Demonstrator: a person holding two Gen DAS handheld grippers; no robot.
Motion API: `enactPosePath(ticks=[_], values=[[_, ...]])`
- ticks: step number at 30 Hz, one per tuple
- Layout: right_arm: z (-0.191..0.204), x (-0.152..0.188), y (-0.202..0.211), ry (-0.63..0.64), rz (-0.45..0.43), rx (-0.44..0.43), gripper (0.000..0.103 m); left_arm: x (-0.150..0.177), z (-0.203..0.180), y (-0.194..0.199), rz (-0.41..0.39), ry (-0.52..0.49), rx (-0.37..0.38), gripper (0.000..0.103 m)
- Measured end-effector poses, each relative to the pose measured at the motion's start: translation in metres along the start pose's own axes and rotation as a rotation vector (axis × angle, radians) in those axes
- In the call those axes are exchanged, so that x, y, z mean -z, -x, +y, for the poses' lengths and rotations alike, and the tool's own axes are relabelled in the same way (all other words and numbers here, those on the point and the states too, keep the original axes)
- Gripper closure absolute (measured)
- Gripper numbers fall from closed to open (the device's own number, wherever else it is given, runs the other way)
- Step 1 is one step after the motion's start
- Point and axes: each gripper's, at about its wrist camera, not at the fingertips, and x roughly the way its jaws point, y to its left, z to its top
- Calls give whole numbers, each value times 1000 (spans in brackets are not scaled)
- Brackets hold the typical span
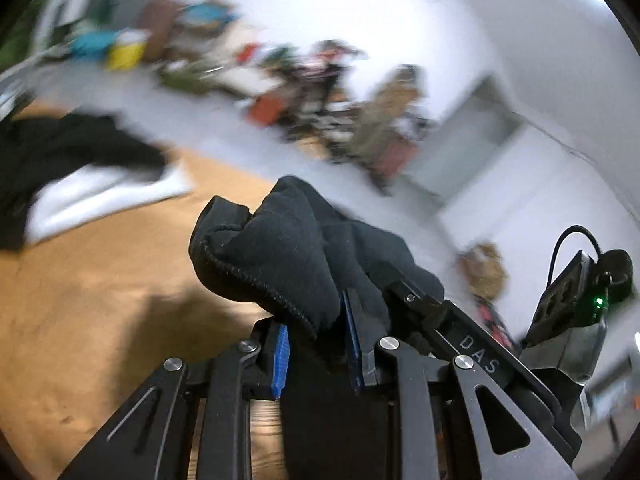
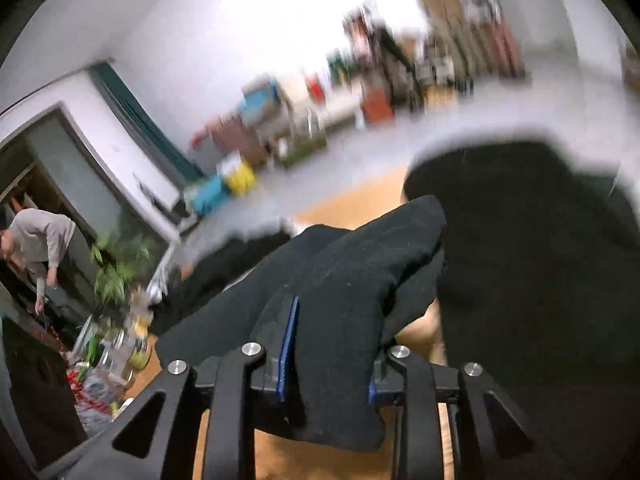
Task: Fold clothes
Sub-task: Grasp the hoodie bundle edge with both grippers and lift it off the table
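My left gripper (image 1: 318, 344) is shut on a bunched fold of a black garment (image 1: 280, 248), held up above the wooden table (image 1: 100, 300). The right gripper's body (image 1: 568, 312) shows at the right edge of the left wrist view. My right gripper (image 2: 330, 344) is shut on another part of the black garment (image 2: 352, 280), whose cloth drapes over the blue pads (image 2: 289, 344). More black cloth (image 2: 540, 280) hangs at the right. Both views are blurred by motion.
Black and white clothes (image 1: 80, 168) lie on the table's far left. Coloured boxes and clutter (image 1: 280, 80) line the far wall. A person in grey (image 2: 36, 244) bends at the left near a plant (image 2: 116, 268). Jars and clutter (image 2: 116, 356) stand at the table's edge.
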Motion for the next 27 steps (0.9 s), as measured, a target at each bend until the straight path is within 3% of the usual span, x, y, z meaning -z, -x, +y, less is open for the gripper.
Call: enactPosePath(ticks=[4,7,10,12,13,16,18,21,23,27], values=[[-38,-21,107,-33,-219,95,74,22,-63,-29,104,-174,87,78],[-78,-12,164,-102,-310,213,74,39,-110,-51,182,-305,153,78],[-122,27,191,-234,-327,354,74,56,-157,-73,261,-435,219,78],[-156,68,190,-357,-288,437,74,67,-188,-88,316,-520,257,78],[-171,88,182,-421,-243,454,74,85,-183,-114,395,-527,183,78],[-206,136,141,-568,-67,421,74,110,-162,-144,454,-544,33,78],[-203,141,133,-540,-57,409,74,101,-148,-138,453,-496,84,78],[-188,127,133,-483,-66,344,74,86,-142,-117,400,-427,91,78],[-176,114,134,-448,-72,289,74,83,-141,-101,344,-440,66,78],[-165,123,118,-457,3,248,68,89,-126,-97,368,-429,-9,76]])
